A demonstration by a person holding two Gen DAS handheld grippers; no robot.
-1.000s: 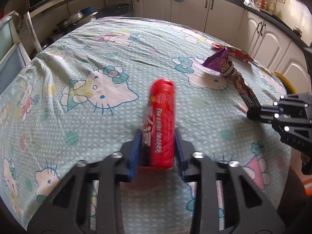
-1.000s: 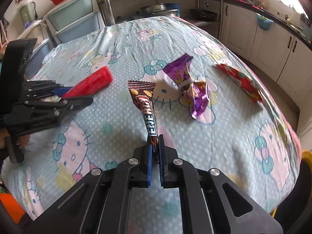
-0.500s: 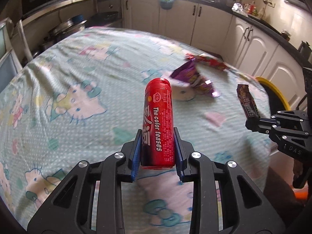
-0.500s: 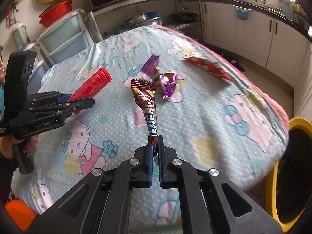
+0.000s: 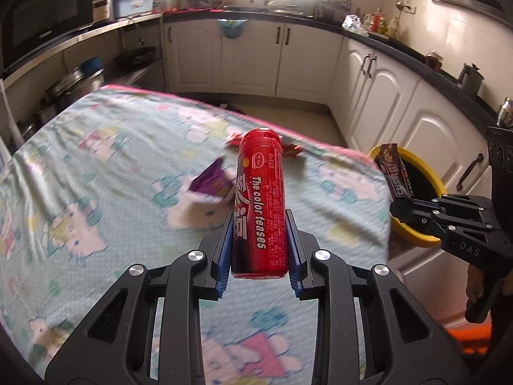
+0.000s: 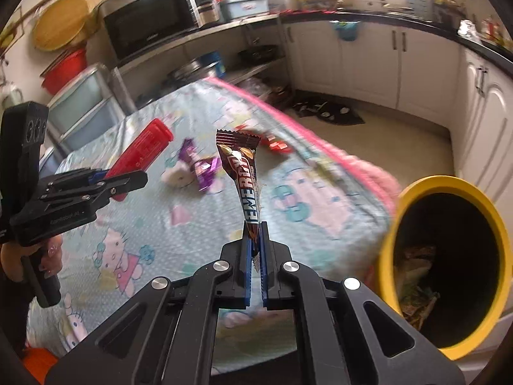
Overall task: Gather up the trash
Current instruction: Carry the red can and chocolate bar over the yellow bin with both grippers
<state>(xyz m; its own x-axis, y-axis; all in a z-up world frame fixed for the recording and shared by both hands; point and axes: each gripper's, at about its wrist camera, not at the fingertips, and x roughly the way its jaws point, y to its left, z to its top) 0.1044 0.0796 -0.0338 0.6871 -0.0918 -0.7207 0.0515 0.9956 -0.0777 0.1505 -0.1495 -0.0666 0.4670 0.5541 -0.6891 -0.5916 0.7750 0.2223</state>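
two grippers are in view: the left gripper (image 5: 259,234) and the right gripper (image 6: 255,250), each carrying one item, namely one red tube (image 5: 260,199) and one brown snack bar wrapper (image 6: 241,173). the table (image 6: 307,199) count is one, and two loose wrappers lie on it: one purple wrapper (image 6: 199,166) and one red wrapper (image 6: 276,143). one yellow bin (image 6: 449,256) stands beside the table, giving four pieces of trash outside it in total; the contents inside the bin are too dark to count, and one microwave (image 6: 146,29) sits on the counter.
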